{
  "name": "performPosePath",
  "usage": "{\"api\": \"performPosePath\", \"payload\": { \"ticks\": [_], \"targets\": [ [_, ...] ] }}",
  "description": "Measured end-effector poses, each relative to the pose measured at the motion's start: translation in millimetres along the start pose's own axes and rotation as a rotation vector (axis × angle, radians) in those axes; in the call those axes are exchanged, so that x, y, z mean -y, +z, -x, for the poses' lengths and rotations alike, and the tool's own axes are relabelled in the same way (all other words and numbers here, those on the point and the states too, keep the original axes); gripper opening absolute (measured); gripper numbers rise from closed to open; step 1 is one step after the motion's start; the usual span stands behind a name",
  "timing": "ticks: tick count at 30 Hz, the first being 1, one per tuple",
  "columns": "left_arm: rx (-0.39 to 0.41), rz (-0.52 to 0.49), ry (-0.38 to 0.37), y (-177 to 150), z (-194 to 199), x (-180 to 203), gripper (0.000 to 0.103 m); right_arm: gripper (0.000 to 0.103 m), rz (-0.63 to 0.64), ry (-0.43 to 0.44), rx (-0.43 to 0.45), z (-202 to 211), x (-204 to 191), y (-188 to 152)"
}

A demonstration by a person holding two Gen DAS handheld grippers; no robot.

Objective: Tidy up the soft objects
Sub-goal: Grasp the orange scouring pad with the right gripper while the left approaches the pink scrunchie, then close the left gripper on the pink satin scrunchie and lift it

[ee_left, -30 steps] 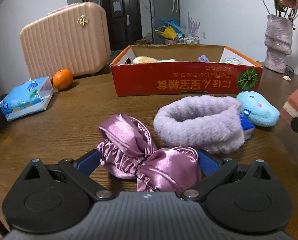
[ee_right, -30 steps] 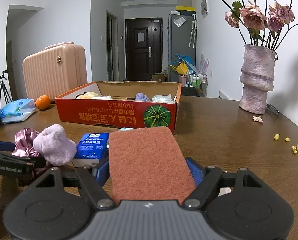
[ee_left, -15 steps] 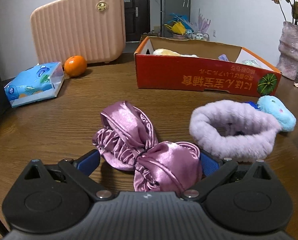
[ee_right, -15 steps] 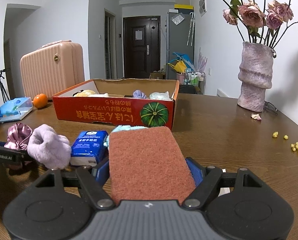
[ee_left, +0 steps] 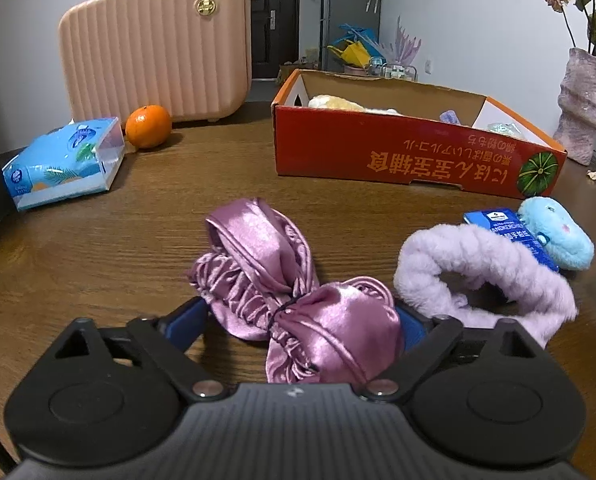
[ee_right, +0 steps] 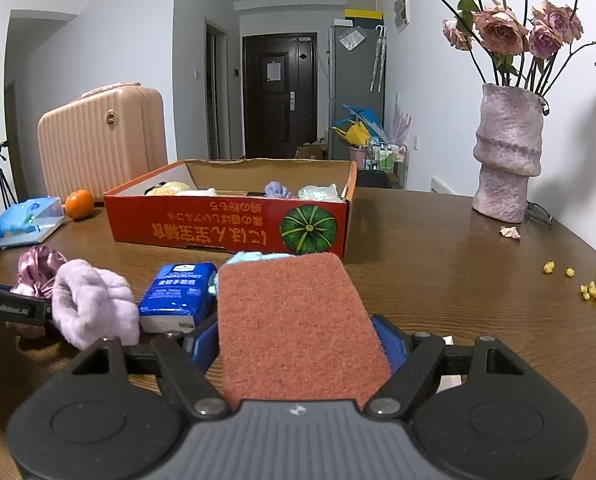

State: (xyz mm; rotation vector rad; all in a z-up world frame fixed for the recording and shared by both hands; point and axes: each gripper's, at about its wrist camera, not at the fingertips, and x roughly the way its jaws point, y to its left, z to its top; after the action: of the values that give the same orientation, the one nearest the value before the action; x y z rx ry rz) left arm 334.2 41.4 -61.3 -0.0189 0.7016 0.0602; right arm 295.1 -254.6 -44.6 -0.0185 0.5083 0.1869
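Between the left tongs (ee_left: 298, 320), whose jaws are closing, lies a purple satin scrunchie (ee_left: 286, 296) on the wooden surface (ee_left: 98, 248), hiding the right pad. Right tongs (ee_right: 298, 340) pinch a rust-red scouring pad (ee_right: 294, 320), which covers a blue plush. Farther off, the red cardboard box (ee_right: 226, 224) shows only the tops of its soft contents.

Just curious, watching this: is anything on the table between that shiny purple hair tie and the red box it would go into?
Nothing visible. The left gripper is closing around the purple satin scrunchie, and bare wooden table lies between it and the red cardboard box. The fluffy lilac headband sits off to the right.
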Motion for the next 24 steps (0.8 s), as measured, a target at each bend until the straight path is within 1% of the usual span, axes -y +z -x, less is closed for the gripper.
{"api": "performPosePath", "payload": {
  "ticks": [2,3,4,6,11,16,20,24],
  "targets": [
    [0.006,-0.001,-0.001,0.1,1.5,0.1,0.084,0.077,0.000,0.004,0.003,0.9,-2.2,-0.2],
    [0.009,-0.002,-0.005,0.1,2.4,0.3,0.079,0.077,0.000,0.006,0.004,1.5,-3.7,-0.3],
    [0.012,-0.005,-0.011,0.0,3.7,1.1,0.071,0.077,0.000,0.007,0.005,1.9,-5.0,-0.3],
    [0.023,-0.020,-0.007,-0.7,6.2,3.7,0.068,0.077,0.002,0.010,0.006,2.9,-8.2,-0.6],
    [0.054,-0.023,-0.003,-0.7,14.1,4.2,0.053,0.077,0.004,0.015,0.010,5.4,-15.5,-1.4],
    [0.103,-0.026,0.005,-0.5,25.9,3.6,0.050,0.077,0.005,0.017,0.012,6.7,-20.3,-1.8],
    [0.157,-0.027,0.011,0.0,39.4,2.4,0.050,0.077,0.001,0.017,0.017,8.4,-22.7,-2.1],
    [0.194,-0.018,0.004,1.8,51.0,1.0,0.050,0.077,-0.003,0.018,0.031,11.9,-25.0,-1.7]
  ]
}}
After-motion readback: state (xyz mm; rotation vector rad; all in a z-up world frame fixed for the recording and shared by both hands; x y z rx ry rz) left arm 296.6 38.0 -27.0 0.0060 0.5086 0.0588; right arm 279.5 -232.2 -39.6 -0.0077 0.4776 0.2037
